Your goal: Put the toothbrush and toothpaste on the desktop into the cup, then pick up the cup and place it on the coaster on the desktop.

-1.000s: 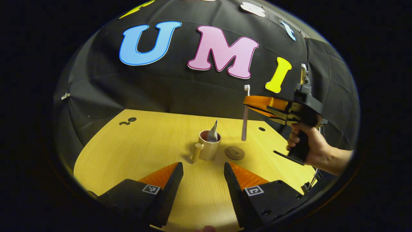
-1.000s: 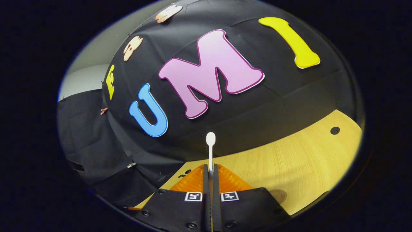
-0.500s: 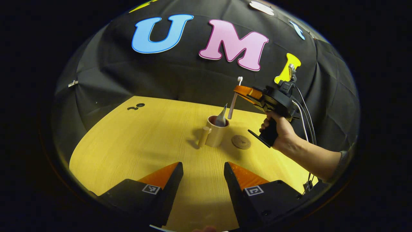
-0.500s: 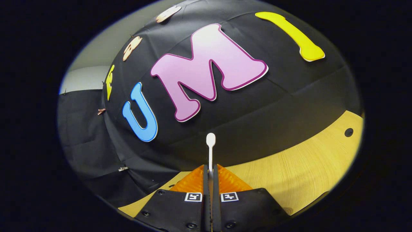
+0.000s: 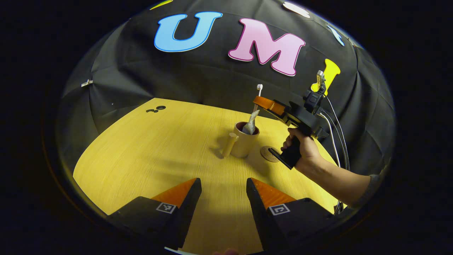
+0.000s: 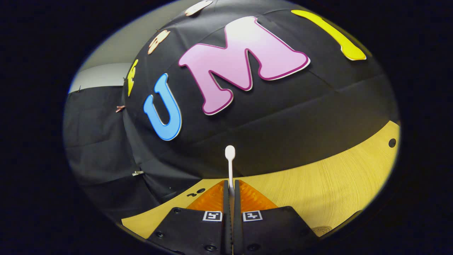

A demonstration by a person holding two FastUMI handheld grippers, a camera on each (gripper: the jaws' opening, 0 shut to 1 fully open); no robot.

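A beige cup [image 5: 244,143] with a side handle stands mid-table in the left gripper view, a silvery toothpaste tube [image 5: 251,123] leaning inside it. Just right of it lies a round brown coaster [image 5: 268,153], partly hidden by a hand. My right gripper [image 5: 261,103] hovers above the cup, shut on a white toothbrush [image 5: 258,92] held upright; whether the handle's lower end is inside the cup I cannot tell. In the right gripper view the toothbrush [image 6: 230,166] sticks up from between the shut fingers of the right gripper [image 6: 229,187]. My left gripper [image 5: 223,189] is open near the table's front edge, holding nothing.
The yellow wooden table [image 5: 148,156] has small dark holes [image 5: 155,109] at its far left corner. A hand and forearm [image 5: 318,166] with cables [image 5: 334,120] reach in from the right. The coaster's edge [image 6: 320,230] peeks out low in the right gripper view.
The right gripper carried the toothbrush leftward and lower, from beside the coaster to directly over the cup. The left gripper stayed open and drew back slightly.
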